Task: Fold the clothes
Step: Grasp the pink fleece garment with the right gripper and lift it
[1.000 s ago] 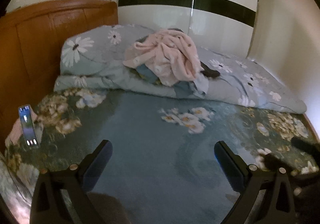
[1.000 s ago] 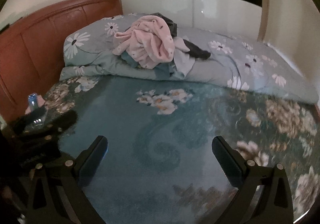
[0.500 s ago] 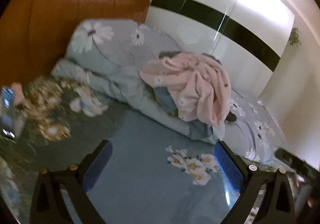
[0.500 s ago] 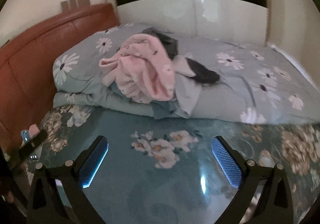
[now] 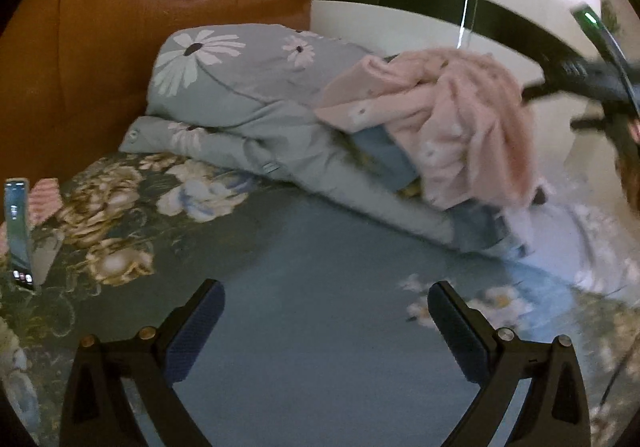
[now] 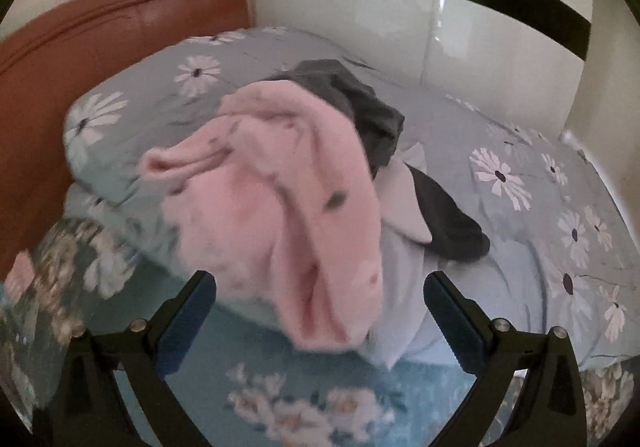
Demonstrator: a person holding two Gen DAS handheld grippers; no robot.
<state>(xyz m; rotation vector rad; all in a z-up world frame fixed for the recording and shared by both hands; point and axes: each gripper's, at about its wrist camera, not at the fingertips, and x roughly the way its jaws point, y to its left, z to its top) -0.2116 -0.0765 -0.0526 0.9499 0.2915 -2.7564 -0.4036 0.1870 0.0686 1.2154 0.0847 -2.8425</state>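
While both tools hang over the bed (image 5: 304, 347), each is spread wide with nothing between its fingers. From the left wrist view, the left tool (image 5: 326, 321) is above bare blue-green sheet, and the clothes pile lies far and to the right of it, heaped on a folded quilt (image 5: 240, 103) with white daisies. A pink garment (image 5: 460, 127) with small dark specks tops the pile, and blue cloth (image 5: 384, 151) shows under its near edge. At the far right of that view a dark blurred device (image 5: 592, 75) with a green light hangs beside the pile; it is too smeared to say whether it is the other tool. A phone (image 5: 18, 233) stands upright at the left edge of the bed, beside a wooden headboard (image 5: 120, 39). From the right wrist view, the right tool (image 6: 320, 307) is close to the pile, and the pink garment (image 6: 288, 215) hangs down between its spread fingers without touching them as far as the blur allows. A dark grey garment (image 6: 352, 103) lies behind the pink one, and a pale lilac one (image 6: 404, 279) spills out to its right, over the quilt (image 6: 520, 175). A white wardrobe (image 6: 400, 19) with a black band stands behind the bed (image 6: 312, 379).
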